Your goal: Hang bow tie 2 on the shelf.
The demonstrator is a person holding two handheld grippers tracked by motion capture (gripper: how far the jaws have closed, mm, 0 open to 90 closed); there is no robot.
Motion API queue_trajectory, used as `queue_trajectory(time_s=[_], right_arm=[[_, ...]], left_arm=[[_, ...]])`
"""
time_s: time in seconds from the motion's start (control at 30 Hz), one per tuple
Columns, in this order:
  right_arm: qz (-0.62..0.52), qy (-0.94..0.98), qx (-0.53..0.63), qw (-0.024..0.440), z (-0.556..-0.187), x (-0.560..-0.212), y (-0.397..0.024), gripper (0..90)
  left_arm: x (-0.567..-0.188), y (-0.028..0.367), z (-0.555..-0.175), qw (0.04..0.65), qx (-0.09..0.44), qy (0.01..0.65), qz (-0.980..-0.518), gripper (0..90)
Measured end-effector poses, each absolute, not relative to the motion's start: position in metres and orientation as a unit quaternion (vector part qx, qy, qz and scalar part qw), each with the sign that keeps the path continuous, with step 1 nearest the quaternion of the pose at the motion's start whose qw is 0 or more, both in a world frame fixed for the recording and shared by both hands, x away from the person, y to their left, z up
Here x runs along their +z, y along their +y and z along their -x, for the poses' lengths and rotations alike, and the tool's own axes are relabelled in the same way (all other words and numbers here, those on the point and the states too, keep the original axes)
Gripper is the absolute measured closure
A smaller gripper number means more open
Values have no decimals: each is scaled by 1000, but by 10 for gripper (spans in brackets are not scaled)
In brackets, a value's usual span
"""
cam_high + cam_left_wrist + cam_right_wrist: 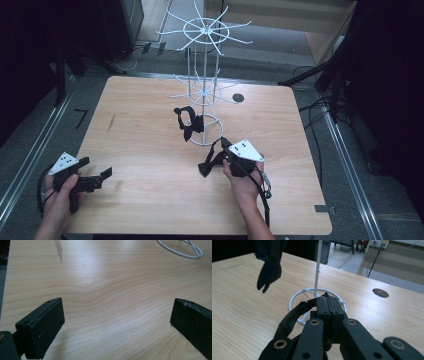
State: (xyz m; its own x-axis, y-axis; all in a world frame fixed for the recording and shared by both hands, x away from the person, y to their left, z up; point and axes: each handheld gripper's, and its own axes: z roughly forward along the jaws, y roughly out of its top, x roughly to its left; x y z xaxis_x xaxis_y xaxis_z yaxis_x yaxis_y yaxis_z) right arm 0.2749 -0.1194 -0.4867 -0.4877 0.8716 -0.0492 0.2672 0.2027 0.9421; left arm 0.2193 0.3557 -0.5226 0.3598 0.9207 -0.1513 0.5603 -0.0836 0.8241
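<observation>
right gripper (223,144) has its jaws together, clamped on the end of a black strap (207,164). in the right gripper view the pinch point (325,298) sits just in front of the stand's ring base (294,298), strap end nipped at the very tips. from there i see the strap (289,320) trail back and down along the gripper's left side. in the high view its long axis runs from the jaw tips, near the ring base, down toward the near table edge, free end flared and hanging below the right hand (242,175). can't tell if that end touches the table (150,150).

second black strap (187,122) hangs on the white wire stand (205,75), long axis roughly vertical, lower end pointing down, just left of the pole and above the base ring.

left gripper (95,175) sits near the left front corner, jaws wide apart, nothing between them, bare table (112,290) ahead, held in the left hand (62,192). well apart from both straps.
</observation>
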Motion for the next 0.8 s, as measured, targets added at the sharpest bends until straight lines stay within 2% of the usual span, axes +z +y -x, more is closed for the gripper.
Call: queue_trajectory(time_s=[0.8], right_arm=[[-386,681,534,320,-266,-459,-121,900]], left_arm=[[-523,356,-220,428,208,525,-706,0]])
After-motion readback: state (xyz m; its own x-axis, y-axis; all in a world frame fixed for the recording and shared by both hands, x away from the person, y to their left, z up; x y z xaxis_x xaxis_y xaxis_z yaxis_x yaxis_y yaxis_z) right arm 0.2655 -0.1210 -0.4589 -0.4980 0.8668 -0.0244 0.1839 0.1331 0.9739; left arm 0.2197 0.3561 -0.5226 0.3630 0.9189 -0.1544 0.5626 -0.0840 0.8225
